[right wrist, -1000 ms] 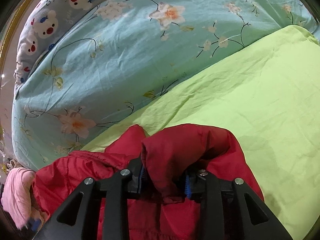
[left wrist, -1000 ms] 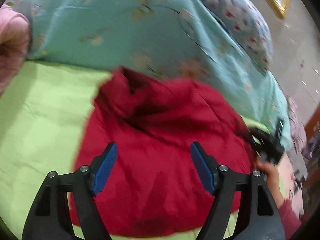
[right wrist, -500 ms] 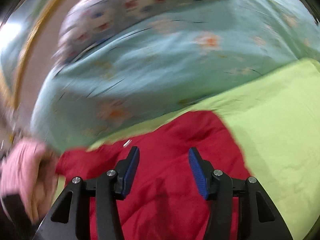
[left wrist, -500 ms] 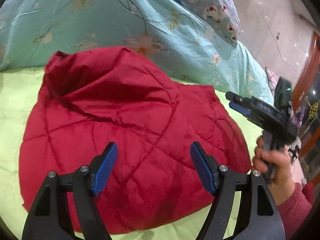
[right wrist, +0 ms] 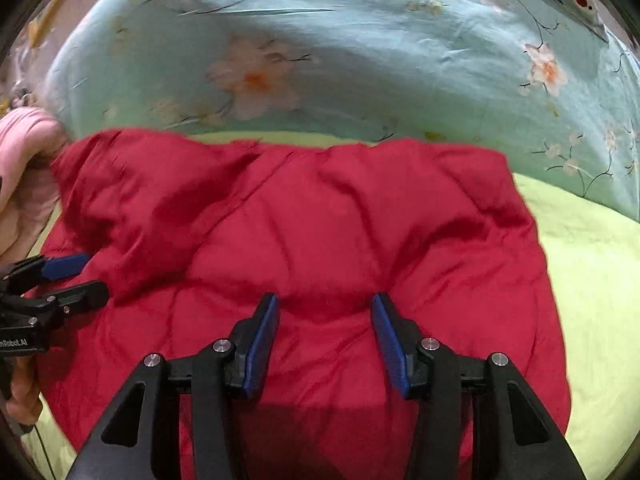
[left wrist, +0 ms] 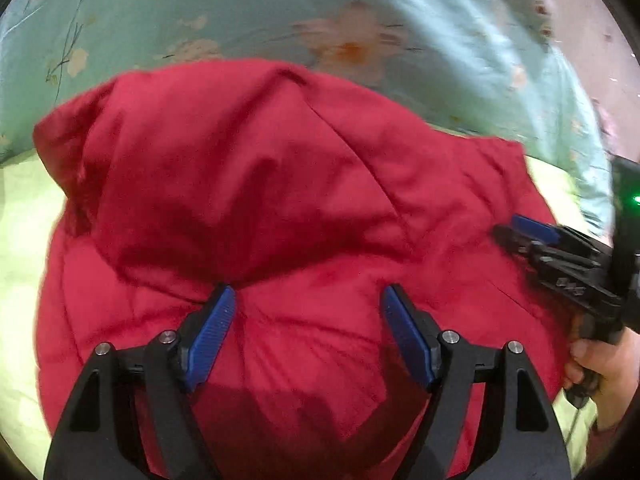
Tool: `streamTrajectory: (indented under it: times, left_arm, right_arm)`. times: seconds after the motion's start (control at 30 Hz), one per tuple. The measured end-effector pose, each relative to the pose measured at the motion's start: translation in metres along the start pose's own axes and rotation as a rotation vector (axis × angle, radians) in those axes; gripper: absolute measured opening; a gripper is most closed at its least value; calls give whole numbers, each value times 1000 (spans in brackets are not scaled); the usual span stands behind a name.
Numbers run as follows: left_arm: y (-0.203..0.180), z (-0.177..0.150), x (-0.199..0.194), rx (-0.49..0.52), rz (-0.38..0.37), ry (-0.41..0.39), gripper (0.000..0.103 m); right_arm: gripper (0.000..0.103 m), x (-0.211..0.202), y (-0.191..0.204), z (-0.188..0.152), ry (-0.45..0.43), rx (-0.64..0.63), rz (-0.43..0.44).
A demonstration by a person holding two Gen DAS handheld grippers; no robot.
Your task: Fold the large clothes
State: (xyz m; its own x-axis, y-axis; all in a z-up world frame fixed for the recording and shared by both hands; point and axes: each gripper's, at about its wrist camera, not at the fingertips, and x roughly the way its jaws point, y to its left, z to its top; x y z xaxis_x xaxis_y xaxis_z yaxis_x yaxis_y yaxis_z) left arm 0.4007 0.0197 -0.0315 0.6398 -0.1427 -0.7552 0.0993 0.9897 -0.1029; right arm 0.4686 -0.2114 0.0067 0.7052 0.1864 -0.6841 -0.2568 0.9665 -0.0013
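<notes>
A red quilted jacket (left wrist: 280, 200) lies folded into a thick bundle on the lime-green sheet (right wrist: 592, 280). My left gripper (left wrist: 308, 304) hovers low over its near half, jaws wide and still opening, with nothing between the pads. My right gripper (right wrist: 326, 312) hangs over the jacket (right wrist: 320, 220) from the other side. Its jaws are closing a little, and the pads press on no cloth. Each view shows the other gripper at the jacket's side edge: the right gripper (left wrist: 520, 228) and the left gripper (right wrist: 84, 276), both with fingers apart.
A light-blue flowered duvet (right wrist: 360, 40) is heaped right behind the jacket. A pink garment (right wrist: 24, 152) lies at the left edge of the right wrist view. A hand (left wrist: 600, 364) grips the right gripper's handle. Green sheet shows on both sides of the jacket.
My right gripper let go of the red fold it was pinching and rolled level over the jacket. My left gripper moved closer and lower; the jacket now lies flatter.
</notes>
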Motion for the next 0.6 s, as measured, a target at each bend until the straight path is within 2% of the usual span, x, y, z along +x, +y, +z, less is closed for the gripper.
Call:
streamTrajectory:
  times: [0.07, 0.13, 0.27, 0.37, 0.47, 0.5, 0.6]
  left_arm:
    - [15, 14, 10, -42, 54, 7, 77]
    - [32, 24, 17, -83, 76, 7, 77]
    - [69, 40, 29, -142, 165, -12, 79]
    - [104, 42, 42, -245, 141, 5, 80]
    - [127, 33, 51, -332, 119, 18, 93]
    - [132, 31, 54, -351, 97, 24, 94]
    - [130, 30, 54, -332, 122, 24, 95]
  right_arm:
    - [49, 11, -15, 9, 7, 67, 20]
    - [49, 22, -36, 16, 12, 145, 38]
    - [48, 31, -71, 18, -11, 261, 14]
    - [48, 41, -88, 16, -15, 325, 23]
    - [48, 48, -92, 11, -31, 350, 19]
    - [48, 50, -93, 9, -32, 357, 19]
    - [48, 57, -98, 7, -29, 376, 26]
